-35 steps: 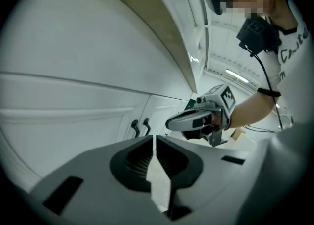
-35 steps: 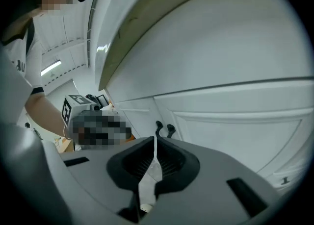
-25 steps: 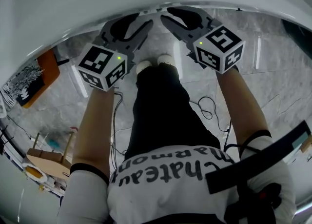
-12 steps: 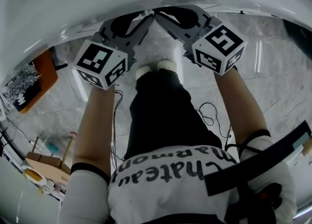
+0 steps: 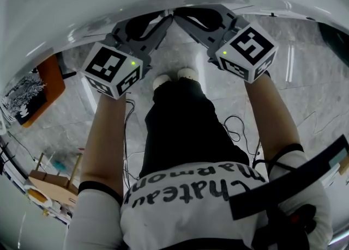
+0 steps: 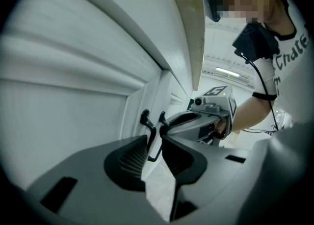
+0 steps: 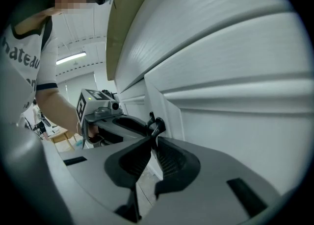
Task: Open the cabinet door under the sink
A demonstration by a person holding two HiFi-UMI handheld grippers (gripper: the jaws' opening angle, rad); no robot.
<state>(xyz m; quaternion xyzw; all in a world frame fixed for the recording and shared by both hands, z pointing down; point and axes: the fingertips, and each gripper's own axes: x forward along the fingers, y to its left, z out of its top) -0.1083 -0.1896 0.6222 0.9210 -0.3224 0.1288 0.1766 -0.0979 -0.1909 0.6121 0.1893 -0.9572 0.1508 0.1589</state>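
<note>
Rolled slightly since a second ago, the left gripper [image 6: 154,137] is being closed round the left handle [image 6: 145,120], its fingers [image 6: 128,158] not yet pressed. The right gripper [image 7: 153,138] is clamped on the right handle [image 7: 158,122], so the cabinet door [image 7: 235,136] just ahead can be pulled.

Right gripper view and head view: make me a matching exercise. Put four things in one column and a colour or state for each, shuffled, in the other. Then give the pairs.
Things:
1. cabinet door
2. door handle
3. floor
4. right gripper

Colour or state:
A. grey, marbled
B. white
C. jaws shut on the door handle
D. black

Pairs: 1-B, 2-D, 3-A, 4-C
</note>
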